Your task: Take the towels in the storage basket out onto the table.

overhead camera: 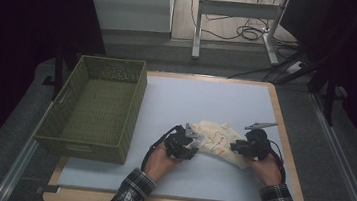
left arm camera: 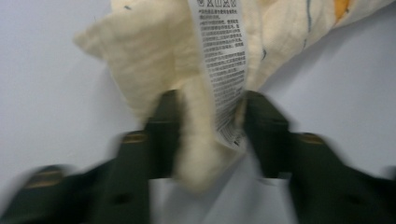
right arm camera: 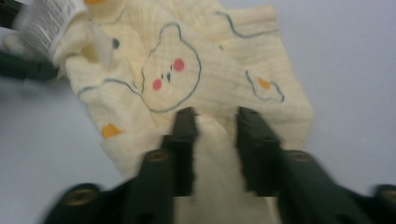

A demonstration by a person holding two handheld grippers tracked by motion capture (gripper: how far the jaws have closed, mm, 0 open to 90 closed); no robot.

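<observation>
A cream cloth (overhead camera: 220,140) printed with a bear face and small orange shapes lies crumpled on the pale blue table top (overhead camera: 207,98). My left gripper (overhead camera: 191,134) holds its left end. In the left gripper view the jaws (left arm camera: 210,121) press a bunched fold of the cloth (left arm camera: 149,51) together with its white care label (left arm camera: 224,51). My right gripper (overhead camera: 238,147) is at the cloth's right end. In the right gripper view its jaws (right arm camera: 215,126) pinch a raised ridge of the cloth (right arm camera: 210,60) just below the bear face.
A green woven basket (overhead camera: 139,96) stands on the left part of the table, with nothing in it. The table's wooden edge (overhead camera: 280,121) runs close to the right hand. Beyond the far edge are a desk frame and cables on the floor.
</observation>
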